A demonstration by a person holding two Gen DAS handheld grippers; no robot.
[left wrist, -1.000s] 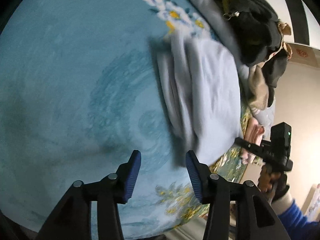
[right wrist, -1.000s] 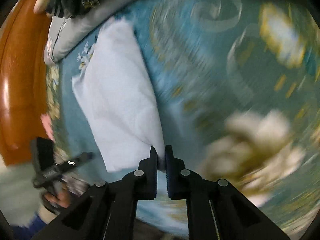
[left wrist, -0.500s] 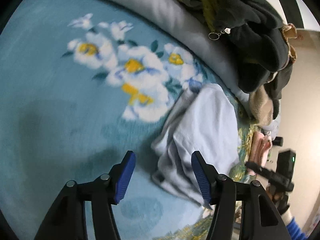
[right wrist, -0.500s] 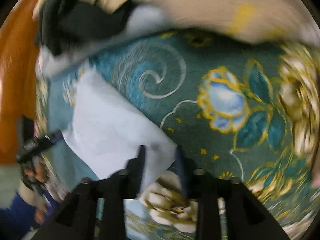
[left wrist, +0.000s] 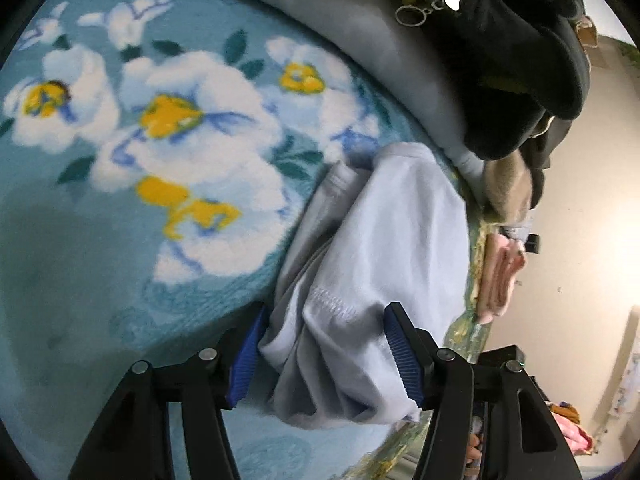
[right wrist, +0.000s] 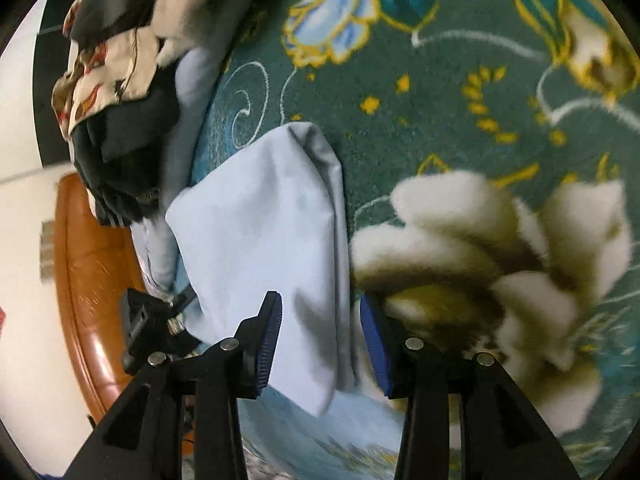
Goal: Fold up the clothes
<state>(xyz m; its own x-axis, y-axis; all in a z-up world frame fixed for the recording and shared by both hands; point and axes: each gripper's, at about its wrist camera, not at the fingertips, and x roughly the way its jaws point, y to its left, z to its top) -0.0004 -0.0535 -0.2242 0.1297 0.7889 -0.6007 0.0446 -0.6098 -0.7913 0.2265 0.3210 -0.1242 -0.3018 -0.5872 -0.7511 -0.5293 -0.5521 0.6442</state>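
A pale blue folded garment (left wrist: 384, 248) lies on a floral carpet (left wrist: 120, 240). In the left wrist view my left gripper (left wrist: 326, 354) is open, its jaws astride the garment's bunched near end. In the right wrist view the same garment (right wrist: 264, 232) lies flat, and my right gripper (right wrist: 320, 344) is open with its jaws on either side of the garment's near edge. The left gripper's body (right wrist: 148, 328) shows at the garment's far side in the right wrist view.
A heap of dark and patterned clothes (left wrist: 512, 60) on a grey cushion (left wrist: 360, 32) lies beyond the garment. Folded pink cloth (left wrist: 500, 276) sits at the carpet's edge. A brown wooden floor (right wrist: 88, 264) borders the carpet (right wrist: 460, 100).
My right gripper has opened and let go of the garment's corner. My left gripper has moved in over the garment's bunched end. Both cameras have swung toward the clothes heap.
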